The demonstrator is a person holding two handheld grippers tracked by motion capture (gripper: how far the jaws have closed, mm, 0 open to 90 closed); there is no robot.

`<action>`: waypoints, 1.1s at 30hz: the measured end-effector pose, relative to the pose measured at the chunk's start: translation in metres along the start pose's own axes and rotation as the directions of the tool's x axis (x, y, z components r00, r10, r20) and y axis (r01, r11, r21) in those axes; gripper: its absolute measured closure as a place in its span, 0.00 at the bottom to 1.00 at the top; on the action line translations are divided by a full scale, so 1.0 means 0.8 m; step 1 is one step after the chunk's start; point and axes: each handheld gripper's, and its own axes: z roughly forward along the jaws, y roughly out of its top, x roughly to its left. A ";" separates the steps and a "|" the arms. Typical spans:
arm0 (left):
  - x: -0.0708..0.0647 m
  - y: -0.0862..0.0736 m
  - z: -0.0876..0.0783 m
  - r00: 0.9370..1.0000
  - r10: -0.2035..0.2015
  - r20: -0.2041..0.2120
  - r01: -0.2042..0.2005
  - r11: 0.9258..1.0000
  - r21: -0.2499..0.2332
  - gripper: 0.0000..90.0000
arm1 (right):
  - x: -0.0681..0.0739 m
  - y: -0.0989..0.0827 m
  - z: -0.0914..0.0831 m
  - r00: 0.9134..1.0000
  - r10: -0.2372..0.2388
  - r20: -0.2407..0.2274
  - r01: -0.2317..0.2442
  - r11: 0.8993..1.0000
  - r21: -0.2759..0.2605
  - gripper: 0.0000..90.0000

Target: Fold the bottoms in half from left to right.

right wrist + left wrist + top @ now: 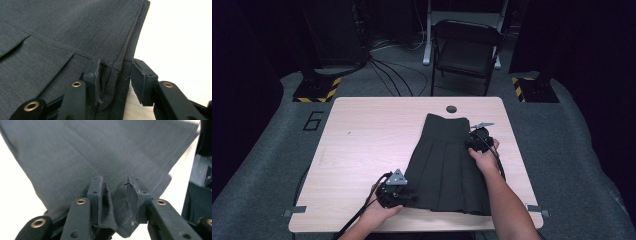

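Observation:
A dark grey pleated skirt [444,165] lies flat on the right half of the wooden table [362,130], waistband at the far end. My left gripper [412,196] is at the skirt's near left hem corner. In the left gripper view its jaws [116,195] stand apart with a loose fold of the skirt [100,152] between them, draped against the left pad and not pinched. My right gripper [470,142] is at the skirt's right edge near the waistband. Its jaws [115,75] are apart around the side seam of the skirt [62,27], with a gap to the right pad.
The left half of the tabletop is bare wood. A round hole [451,108] sits near the far edge. A folding chair [467,50] and cables stand on the floor beyond the table. Grey tape [294,211] marks the near corners.

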 end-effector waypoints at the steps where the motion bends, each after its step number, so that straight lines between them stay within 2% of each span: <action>1: 0.001 0.003 -0.005 1.000 -0.005 -0.003 0.005 1.000 -0.013 0.70 | 0.002 0.000 0.000 1.000 -0.001 0.000 0.001 1.000 0.002 0.66; 2: 0.003 0.005 -0.009 1.000 -0.006 -0.008 0.006 1.000 -0.024 0.69 | 0.002 0.001 0.000 1.000 -0.016 0.012 0.016 1.000 0.000 0.66; 6: 0.012 0.013 -0.026 0.999 -0.020 -0.039 0.017 0.997 -0.077 0.63 | 0.004 0.001 -0.001 1.000 -0.015 0.011 0.015 1.000 0.010 0.66; 11: 0.033 0.017 -0.036 0.991 -0.099 -0.095 0.086 0.987 -0.136 0.55 | 0.002 0.001 0.000 1.000 -0.015 0.015 0.015 1.000 0.004 0.66; 13: 0.039 0.017 -0.032 0.987 -0.110 -0.117 0.095 0.988 -0.125 0.53 | 0.002 0.001 0.000 1.000 -0.011 0.014 0.011 1.000 0.005 0.65; 16: 0.048 0.014 -0.018 0.982 -0.093 -0.162 0.084 0.995 -0.060 0.54 | 0.001 0.001 0.000 1.000 0.004 0.011 -0.004 1.000 0.004 0.63; 17: 0.048 0.012 -0.012 0.981 -0.100 -0.165 0.093 0.994 -0.050 0.54 | 0.001 0.001 0.000 1.000 0.005 0.013 -0.005 1.000 0.003 0.63; 20: 0.049 0.009 0.002 0.983 -0.106 -0.153 0.102 0.994 -0.033 0.53 | -0.001 0.000 -0.001 1.000 0.009 0.004 -0.009 1.000 0.001 0.62; 21: 0.049 0.009 0.004 0.984 -0.094 -0.151 0.091 0.996 -0.022 0.52 | -0.001 -0.001 0.000 1.000 0.010 0.003 -0.010 1.000 -0.003 0.62; 28: 0.049 0.004 0.023 0.982 -0.133 -0.132 0.131 0.991 -0.028 0.48 | -0.001 -0.002 0.000 1.000 0.013 0.010 -0.013 1.000 -0.010 0.61; 33: 0.047 0.000 0.032 0.982 -0.101 -0.159 0.102 0.995 -0.002 0.44 | -0.001 -0.002 0.000 1.000 0.016 0.013 -0.016 1.000 -0.009 0.60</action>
